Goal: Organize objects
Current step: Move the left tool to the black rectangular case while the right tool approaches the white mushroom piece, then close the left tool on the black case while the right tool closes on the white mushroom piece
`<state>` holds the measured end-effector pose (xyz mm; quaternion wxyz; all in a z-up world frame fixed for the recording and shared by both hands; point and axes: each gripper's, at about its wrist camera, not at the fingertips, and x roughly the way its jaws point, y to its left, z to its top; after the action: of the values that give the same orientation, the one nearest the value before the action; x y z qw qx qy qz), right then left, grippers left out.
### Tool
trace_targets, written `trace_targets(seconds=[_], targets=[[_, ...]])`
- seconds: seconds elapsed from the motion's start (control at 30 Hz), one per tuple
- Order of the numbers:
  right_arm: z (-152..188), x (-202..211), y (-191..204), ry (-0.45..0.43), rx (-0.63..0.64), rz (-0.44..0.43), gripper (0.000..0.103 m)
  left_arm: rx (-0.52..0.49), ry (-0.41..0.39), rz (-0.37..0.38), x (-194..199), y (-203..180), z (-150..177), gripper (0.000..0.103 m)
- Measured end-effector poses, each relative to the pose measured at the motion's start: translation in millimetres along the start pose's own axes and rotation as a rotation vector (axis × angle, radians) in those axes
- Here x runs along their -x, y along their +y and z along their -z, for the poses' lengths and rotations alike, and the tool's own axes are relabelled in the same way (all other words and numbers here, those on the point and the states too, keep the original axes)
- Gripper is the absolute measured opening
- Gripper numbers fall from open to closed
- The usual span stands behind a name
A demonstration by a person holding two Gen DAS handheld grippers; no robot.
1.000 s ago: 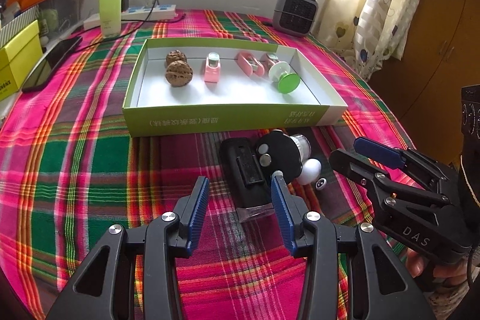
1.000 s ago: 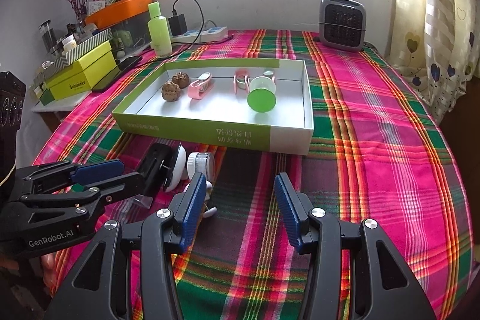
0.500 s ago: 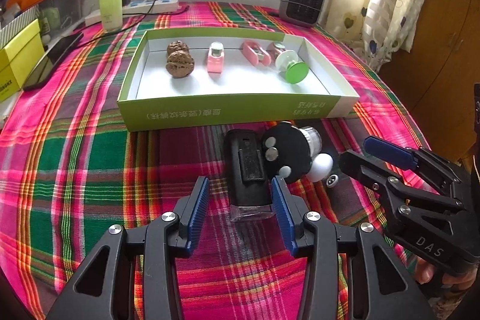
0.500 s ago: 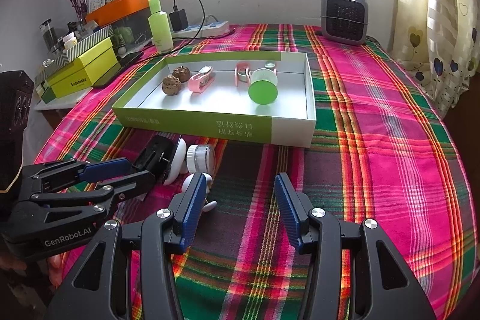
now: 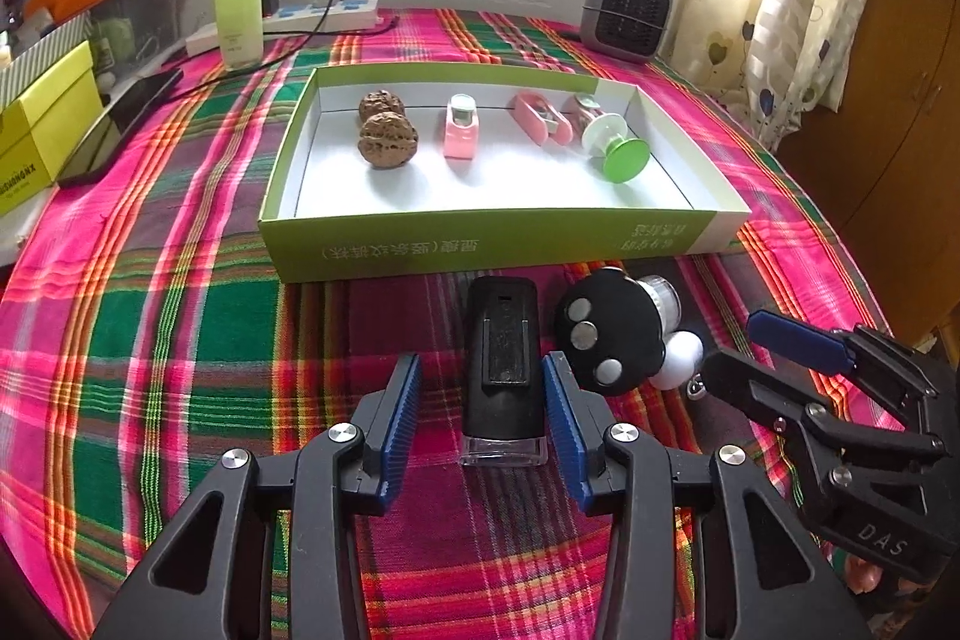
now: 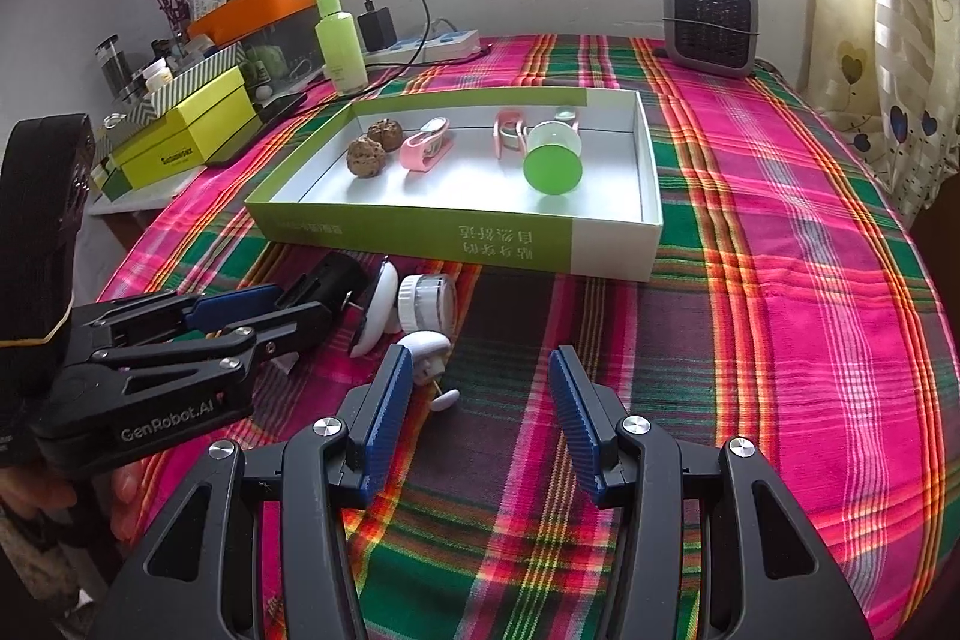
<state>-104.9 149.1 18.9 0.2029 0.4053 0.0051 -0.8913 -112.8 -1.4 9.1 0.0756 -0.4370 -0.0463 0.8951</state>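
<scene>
A black device [image 5: 503, 358] was framed between the closing jaws of the left gripper [image 5: 483, 421] on the plaid cloth [image 5: 180, 340], just before the green box [image 5: 480, 244]; the pads were not yet seen to press it. The right gripper [image 6: 480, 415] was held parted and empty nearby. The device was judged rigid, light and smooth-sided, best pinched across its long flanks, clear of the transparent end.

Left claw [image 6: 264, 307] hides black device's [image 6: 327, 280] near end; tray print [image 5: 401, 250] unreadable.
</scene>
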Motion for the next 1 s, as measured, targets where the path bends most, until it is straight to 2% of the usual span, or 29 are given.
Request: trace_targets(seconds=[0.23, 1.0], targets=[[-0.3, -6.9, 4.8, 0.026, 0.007, -0.03, 0.049, 0.016, -0.005, -0.013, -0.1, 6.9, -0.9, 0.027], [-6.8, -23.2, 14.8, 0.064, 0.035, -0.038, 0.049, 0.037, -0.013, 0.002, 1.7, 22.2, -0.1, 0.027]])
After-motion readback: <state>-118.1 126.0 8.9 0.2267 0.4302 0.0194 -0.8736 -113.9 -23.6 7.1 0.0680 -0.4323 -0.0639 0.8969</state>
